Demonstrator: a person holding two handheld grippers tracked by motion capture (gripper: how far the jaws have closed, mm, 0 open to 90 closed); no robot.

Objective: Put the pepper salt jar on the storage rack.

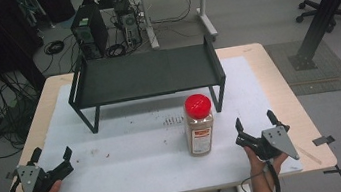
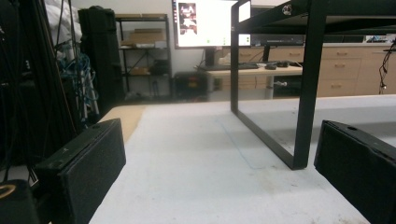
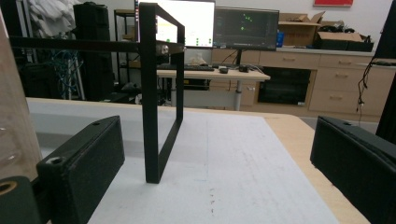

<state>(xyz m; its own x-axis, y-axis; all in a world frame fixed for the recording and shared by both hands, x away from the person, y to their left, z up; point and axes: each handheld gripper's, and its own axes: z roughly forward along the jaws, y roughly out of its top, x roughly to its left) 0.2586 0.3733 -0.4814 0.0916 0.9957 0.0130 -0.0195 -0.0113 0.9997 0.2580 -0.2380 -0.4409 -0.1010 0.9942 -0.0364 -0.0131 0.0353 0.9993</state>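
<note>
A spice jar (image 1: 199,124) with a red lid and brown contents stands upright on the white mat, just in front of the black shelf rack (image 1: 145,74). My left gripper (image 1: 51,155) rests near the table's front left corner, open and empty. My right gripper (image 1: 254,121) sits at the front right, open, a short way right of the jar. In the left gripper view the gripper (image 2: 219,172) faces the rack's leg (image 2: 306,93). The right gripper view has its gripper (image 3: 215,172) facing the rack's end frame (image 3: 156,93), with the jar's side (image 3: 14,121) at the far left edge.
The white mat (image 1: 131,152) covers most of the wooden table (image 1: 289,109). Small crumbs lie on the mat in front of the rack. Beyond the table stand computer towers (image 1: 90,34), cables and a desk. A black post (image 1: 327,3) rises at the right.
</note>
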